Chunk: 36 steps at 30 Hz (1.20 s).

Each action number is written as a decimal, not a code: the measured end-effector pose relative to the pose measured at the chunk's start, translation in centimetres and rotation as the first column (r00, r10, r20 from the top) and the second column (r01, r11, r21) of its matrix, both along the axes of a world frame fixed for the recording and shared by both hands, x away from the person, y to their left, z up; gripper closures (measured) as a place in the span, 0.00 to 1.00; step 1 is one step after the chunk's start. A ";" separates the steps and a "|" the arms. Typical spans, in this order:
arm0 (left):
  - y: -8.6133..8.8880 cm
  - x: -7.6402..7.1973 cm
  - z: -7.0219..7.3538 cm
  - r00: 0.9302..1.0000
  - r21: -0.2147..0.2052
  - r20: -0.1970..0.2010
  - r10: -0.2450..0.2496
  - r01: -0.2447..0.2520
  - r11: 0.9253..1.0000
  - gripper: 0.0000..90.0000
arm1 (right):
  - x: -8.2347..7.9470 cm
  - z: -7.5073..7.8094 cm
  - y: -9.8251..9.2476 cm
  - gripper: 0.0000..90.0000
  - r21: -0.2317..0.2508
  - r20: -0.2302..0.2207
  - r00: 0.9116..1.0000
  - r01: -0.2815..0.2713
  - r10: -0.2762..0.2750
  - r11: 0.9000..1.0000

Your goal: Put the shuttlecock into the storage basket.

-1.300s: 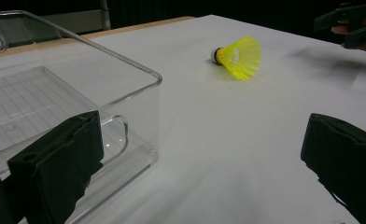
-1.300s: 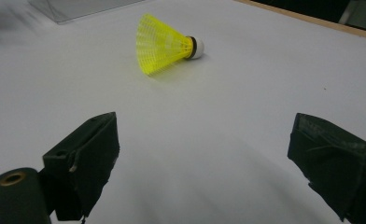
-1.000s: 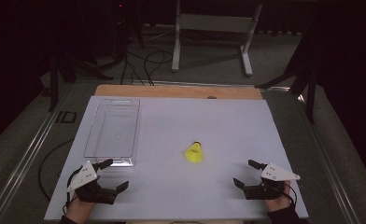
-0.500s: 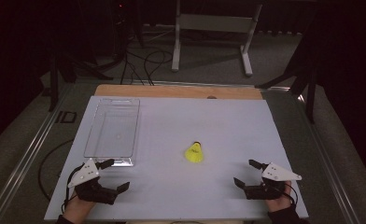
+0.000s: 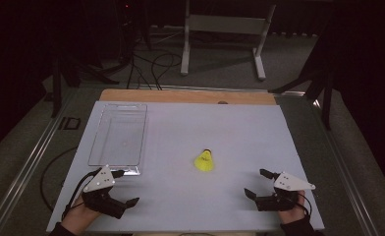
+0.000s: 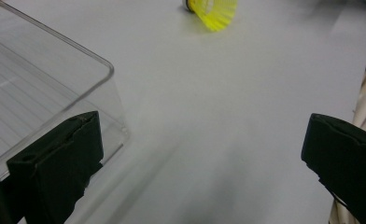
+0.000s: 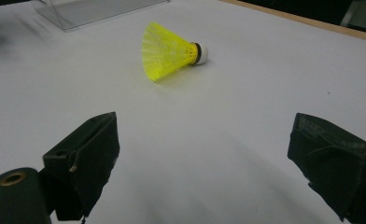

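Observation:
A yellow shuttlecock lies on its side in the middle of the white table top, its white cork tip pointing away from me. My left gripper rests open at the near left, just by the near corner of a clear plastic tray. My right gripper rests open at the near right, empty. In the left gripper view the shuttlecock is far ahead and the tray sits beside the left jaw. In the right gripper view the shuttlecock lies ahead between the wide jaws.
A wooden strip runs along the table's far edge. Beyond it stand a white frame and cables on the dark floor. A metal rail borders the table's left side.

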<state>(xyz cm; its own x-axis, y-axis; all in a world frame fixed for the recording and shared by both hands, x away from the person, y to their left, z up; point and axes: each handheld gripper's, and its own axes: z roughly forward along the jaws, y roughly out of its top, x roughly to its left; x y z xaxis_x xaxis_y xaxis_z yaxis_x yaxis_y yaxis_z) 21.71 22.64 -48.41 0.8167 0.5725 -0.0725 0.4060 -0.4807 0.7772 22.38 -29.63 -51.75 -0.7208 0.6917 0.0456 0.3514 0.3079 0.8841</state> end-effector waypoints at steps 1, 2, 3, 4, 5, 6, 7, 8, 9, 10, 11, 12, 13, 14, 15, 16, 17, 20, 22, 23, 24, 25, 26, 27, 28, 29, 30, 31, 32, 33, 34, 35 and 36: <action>-0.1 0.1 0.0 1.000 0.015 -0.007 0.000 0.000 1.000 0.00 | 0.0 0.0 0.0 0.10 0.000 -0.001 1.000 -0.004 0.004 1.000; -0.1 0.1 0.1 1.000 0.029 -0.013 -0.007 0.007 1.000 0.00 | 0.0 0.0 0.0 0.10 0.000 -0.001 1.000 -0.004 0.004 1.000; -0.2 0.2 0.1 1.000 0.039 -0.021 -0.015 0.016 0.999 0.00 | 0.0 0.0 0.0 0.10 -0.003 0.000 1.000 -0.005 0.005 1.000; -0.3 0.2 0.2 0.999 0.047 -0.032 -0.020 0.022 0.999 0.00 | 0.0 0.0 0.0 0.10 0.001 -0.003 1.000 -0.005 0.005 1.000; -0.4 0.3 0.2 0.999 0.055 -0.038 -0.028 0.030 0.998 0.00 | 0.0 0.0 0.0 0.10 0.001 -0.003 1.000 -0.006 0.006 1.000; -0.5 0.3 0.3 0.998 0.069 -0.047 -0.034 0.038 0.997 0.00 | 0.0 0.0 0.0 0.10 0.001 -0.005 1.000 -0.005 0.005 1.000; -0.7 0.4 0.3 0.998 0.083 -0.050 -0.036 0.040 0.996 0.00 | 0.0 0.0 0.0 0.10 0.002 -0.006 1.000 -0.008 0.008 1.000; -0.7 0.4 0.4 0.998 0.092 -0.055 -0.041 0.046 0.995 0.00 | 0.0 0.0 0.0 0.10 0.003 -0.007 1.000 -0.010 0.010 1.000; -0.8 0.5 0.5 0.997 0.098 -0.063 -0.042 0.048 0.994 0.00 | 0.0 0.0 0.1 0.10 0.001 -0.009 1.000 -0.010 0.010 1.000; -0.9 0.5 0.5 0.997 0.106 -0.066 -0.047 0.054 0.993 0.00 | 0.0 0.0 0.1 0.10 -0.002 -0.008 1.000 -0.010 0.010 1.000; -1.1 0.6 0.7 0.996 0.123 -0.073 -0.051 0.060 0.991 0.00 | 0.0 0.0 0.1 0.10 -0.003 -0.007 1.000 -0.011 0.011 1.000; -1.1 0.6 0.7 0.996 0.123 -0.073 -0.051 0.060 0.991 0.00 | 0.0 0.0 0.1 0.10 -0.003 -0.007 1.000 -0.011 0.011 1.000; -1.2 0.7 0.8 0.995 0.126 -0.081 -0.056 0.066 0.990 0.00 | 0.0 0.0 0.1 0.10 -0.005 -0.006 1.000 -0.011 0.011 1.000; -1.3 0.8 0.9 0.994 0.129 -0.087 -0.063 0.074 0.989 0.00 | 0.0 0.0 0.1 0.10 -0.005 -0.006 1.000 -0.012 0.012 1.000; -1.4 0.9 0.9 0.993 0.127 -0.096 -0.068 0.080 0.989 0.00 | 0.0 0.0 0.1 0.10 -0.004 -0.007 1.000 -0.012 0.012 1.000; -1.4 1.0 1.0 0.993 0.127 -0.101 -0.065 0.077 0.989 0.00 | 0.0 0.0 0.1 0.10 -0.004 -0.008 1.000 -0.012 0.012 1.000; -1.5 1.1 1.0 0.992 0.130 -0.107 -0.069 0.083 0.988 0.00 | 0.0 0.0 0.1 0.10 -0.005 -0.008 1.000 -0.013 0.013 1.000; -1.9 1.2 1.2 0.989 0.165 -0.120 -0.087 0.107 0.981 0.00 | 0.0 0.0 0.1 0.10 -0.006 -0.008 1.000 -0.012 0.012 1.000; -2.2 1.2 1.4 0.987 0.184 -0.129 -0.097 0.120 0.976 0.00 | 0.0 0.0 0.1 0.10 -0.004 -0.009 1.000 -0.012 0.012 1.000; -2.3 1.2 1.5 0.986 0.190 -0.132 -0.099 0.123 0.974 0.00 | 0.0 0.0 0.1 0.10 -0.007 -0.007 1.000 -0.013 0.013 1.000; -2.5 1.2 1.6 0.986 0.194 -0.135 -0.099 0.124 0.973 0.00 | 0.0 0.0 0.1 0.10 -0.007 -0.007 1.000 -0.013 0.013 1.000; -2.6 1.3 1.6 0.985 0.203 -0.144 -0.099 0.127 0.971 0.00 | 0.0 0.0 0.1 0.10 -0.006 -0.008 1.000 -0.013 0.013 1.000; -2.7 1.3 1.7 0.984 0.216 -0.148 -0.100 0.131 0.968 0.00 | 0.0 0.0 0.1 0.10 -0.006 -0.008 1.000 -0.013 0.013 1.000; -2.8 1.4 1.7 0.983 0.221 -0.150 -0.103 0.135 0.966 0.00 | 0.0 0.0 0.1 0.10 -0.004 -0.010 1.000 -0.013 0.013 1.000; -2.8 1.4 1.7 0.982 0.220 -0.159 -0.101 0.135 0.966 0.00 | 0.0 0.0 0.1 0.10 -0.004 -0.010 1.000 -0.013 0.013 1.000; -2.9 1.5 1.7 0.981 0.222 -0.164 -0.101 0.136 0.966 0.00 | 0.0 0.0 0.1 0.10 -0.004 -0.009 1.000 -0.014 0.014 1.000; -3.0 1.5 1.8 0.981 0.231 -0.169 -0.099 0.137 0.963 0.00 | 0.0 0.0 0.1 0.10 -0.005 -0.009 1.000 -0.013 0.013 1.000; -3.2 1.6 1.8 0.979 0.235 -0.177 -0.096 0.137 0.962 0.00 | 0.0 0.0 0.1 0.10 -0.005 -0.009 1.000 -0.013 0.013 1.000; -3.2 1.7 1.9 0.978 0.238 -0.186 -0.096 0.140 0.961 0.00 | 0.0 0.0 0.1 0.10 -0.003 -0.011 1.000 -0.013 0.013 1.000; -3.3 1.8 1.9 0.976 0.242 -0.197 -0.096 0.143 0.960 0.00 | 0.0 0.0 0.1 0.10 -0.006 -0.009 1.000 -0.013 0.013 1.000; -3.5 1.9 1.9 0.974 0.248 -0.204 -0.095 0.145 0.958 0.00 | 0.0 0.0 0.1 0.10 -0.006 -0.009 1.000 -0.013 0.013 1.000; -3.6 1.9 1.9 0.973 0.251 -0.210 -0.092 0.145 0.957 0.00 | 0.0 0.0 0.1 0.10 -0.004 -0.010 1.000 -0.014 0.014 1.000; -3.7 2.0 1.9 0.971 0.248 -0.222 -0.090 0.145 0.958 0.00 | 0.0 0.0 0.1 0.10 -0.004 -0.010 1.000 -0.014 0.014 1.000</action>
